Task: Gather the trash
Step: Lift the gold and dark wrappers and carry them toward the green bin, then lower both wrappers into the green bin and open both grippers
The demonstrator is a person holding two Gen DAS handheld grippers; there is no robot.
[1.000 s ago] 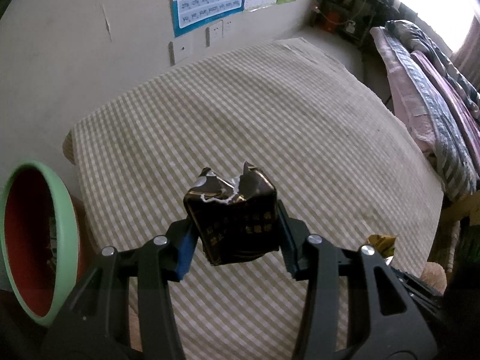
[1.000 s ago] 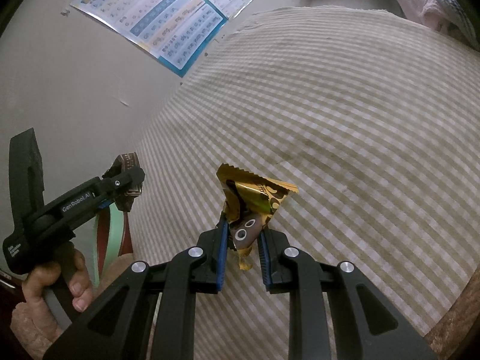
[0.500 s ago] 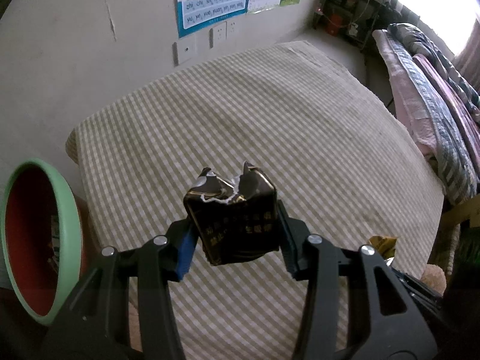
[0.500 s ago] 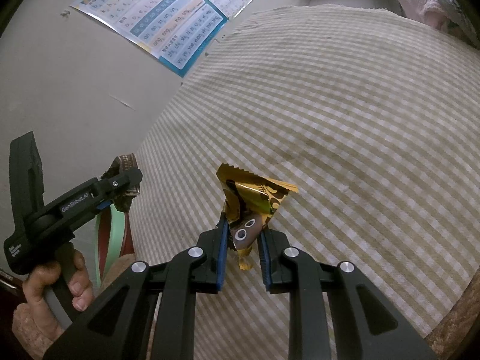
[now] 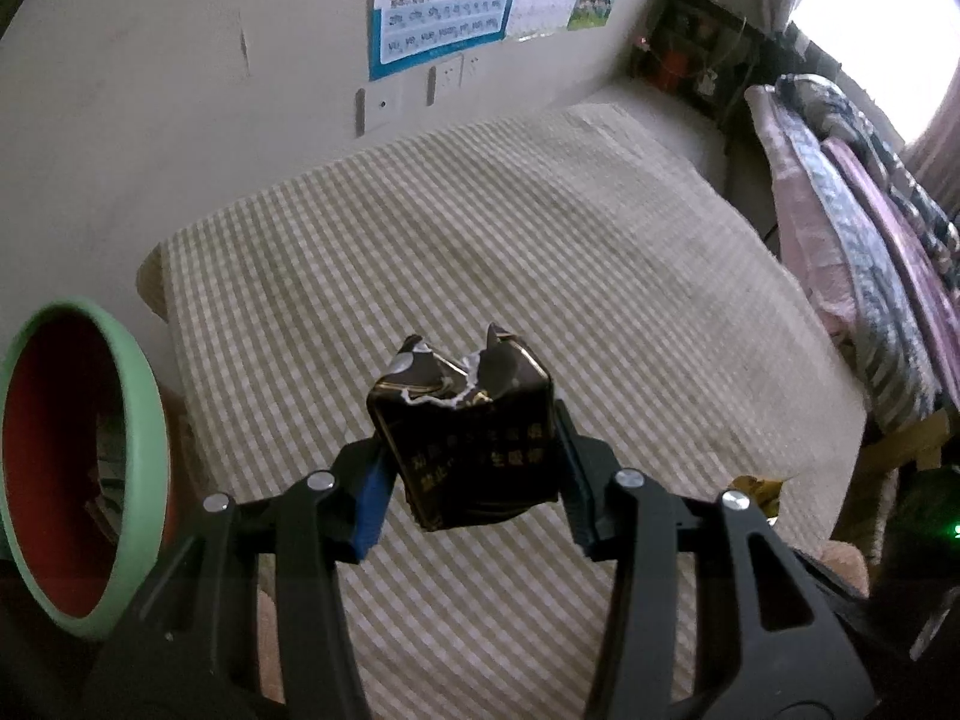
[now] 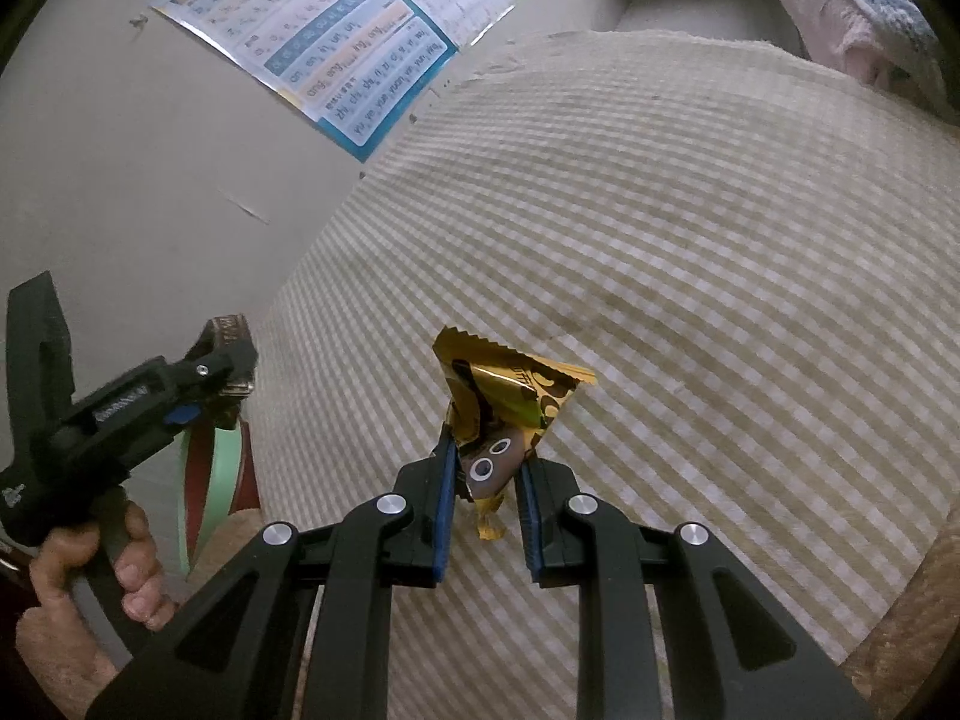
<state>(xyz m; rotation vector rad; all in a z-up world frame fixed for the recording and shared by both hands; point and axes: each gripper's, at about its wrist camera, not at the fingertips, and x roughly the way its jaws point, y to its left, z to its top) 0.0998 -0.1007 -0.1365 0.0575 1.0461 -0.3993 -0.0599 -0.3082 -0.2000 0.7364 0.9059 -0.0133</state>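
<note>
The left gripper (image 5: 471, 459) pinches a torn black wrapper (image 5: 465, 435) between its fingers (image 5: 369, 501), held above the checked table (image 5: 480, 252). At nine o'clock stands a green-rimmed bin (image 5: 147, 438); at twelve, a wall poster (image 5: 444, 0); at three, a bed (image 5: 864, 228).

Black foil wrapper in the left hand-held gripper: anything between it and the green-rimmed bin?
Nothing visible does. The torn black foil wrapper hangs over checked cloth; the green-rimmed red bin opens beside the edge.

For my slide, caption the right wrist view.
Right gripper pinching a gold wrapper above the checked tablecloth.
</note>
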